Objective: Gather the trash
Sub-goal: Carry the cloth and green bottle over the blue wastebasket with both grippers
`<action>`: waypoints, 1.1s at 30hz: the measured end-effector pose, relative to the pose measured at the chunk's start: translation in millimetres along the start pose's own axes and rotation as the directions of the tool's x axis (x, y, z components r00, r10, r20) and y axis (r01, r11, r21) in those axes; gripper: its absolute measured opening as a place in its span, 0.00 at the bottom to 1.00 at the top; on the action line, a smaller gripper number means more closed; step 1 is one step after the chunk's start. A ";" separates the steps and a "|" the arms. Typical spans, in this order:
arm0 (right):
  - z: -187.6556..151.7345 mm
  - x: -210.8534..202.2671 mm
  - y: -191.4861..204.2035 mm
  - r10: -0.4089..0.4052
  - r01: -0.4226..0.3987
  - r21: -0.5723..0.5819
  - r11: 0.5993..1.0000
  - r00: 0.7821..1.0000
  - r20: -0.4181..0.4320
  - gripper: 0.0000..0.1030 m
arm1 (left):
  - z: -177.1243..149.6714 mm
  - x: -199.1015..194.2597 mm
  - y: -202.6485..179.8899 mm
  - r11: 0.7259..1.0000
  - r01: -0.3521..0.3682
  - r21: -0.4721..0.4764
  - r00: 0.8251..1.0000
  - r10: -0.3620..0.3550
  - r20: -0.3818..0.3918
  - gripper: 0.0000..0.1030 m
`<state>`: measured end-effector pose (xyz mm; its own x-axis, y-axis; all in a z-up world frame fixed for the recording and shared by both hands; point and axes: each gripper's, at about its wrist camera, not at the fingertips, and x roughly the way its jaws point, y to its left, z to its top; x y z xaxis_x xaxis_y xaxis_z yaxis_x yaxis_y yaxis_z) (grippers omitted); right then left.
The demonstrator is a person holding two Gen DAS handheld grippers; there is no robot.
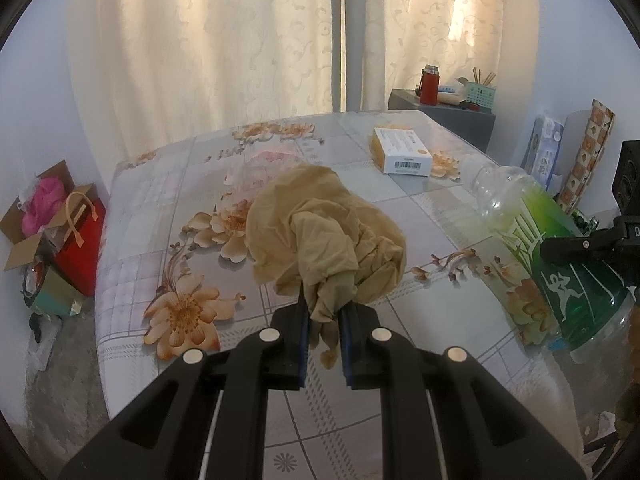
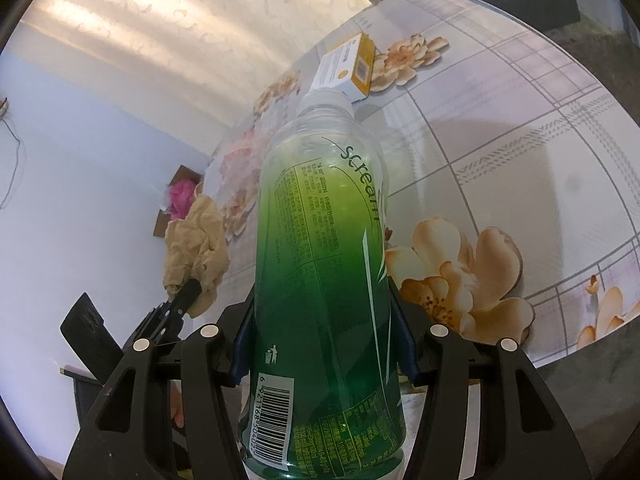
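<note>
Your left gripper (image 1: 324,308) pinches the crumpled tan paper (image 1: 324,236) above the tabletop (image 1: 160,208) — your right gripper (image 2: 324,344) clamps the green bottle (image 2: 320,260) mid-body, both apparently lifted for disposal; a small box (image 1: 402,151) lies near the far edge.

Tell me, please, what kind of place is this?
Probably a room in a home. A table has a flowered cover, pale curtains hang behind it, and a side cabinet carries a red flask. A cardboard box and bags stand on the floor.
</note>
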<state>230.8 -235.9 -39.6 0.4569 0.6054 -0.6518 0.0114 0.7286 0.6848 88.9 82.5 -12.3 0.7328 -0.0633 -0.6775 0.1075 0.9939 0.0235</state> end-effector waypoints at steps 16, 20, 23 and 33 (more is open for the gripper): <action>-5.3 -13.1 -8.9 0.027 -0.027 -0.003 1.000 0.999 0.025 0.51 | 6.7 -12.9 -12.1 0.999 -0.017 0.037 0.999 0.016 0.032 0.12; -6.8 -18.8 -11.0 0.039 -0.039 0.000 0.999 0.999 0.033 0.51 | 8.0 -16.8 -16.9 0.999 -0.020 0.047 0.999 0.018 0.039 0.12; -8.4 -24.0 -13.8 0.048 -0.048 0.004 0.999 0.998 0.040 0.51 | 9.1 -20.2 -21.7 0.998 -0.019 0.056 0.999 0.017 0.046 0.12; -19.0 -50.5 -25.8 0.068 -0.071 0.029 0.997 0.993 0.093 0.51 | 19.4 -34.8 -41.3 0.995 0.043 0.086 0.996 -0.050 0.079 0.12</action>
<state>190.5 -279.2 -30.6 0.5373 0.6212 -0.5704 0.0046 0.6742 0.7385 72.0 41.9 24.5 0.7771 -0.1194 -0.6179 0.1963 0.9789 0.0576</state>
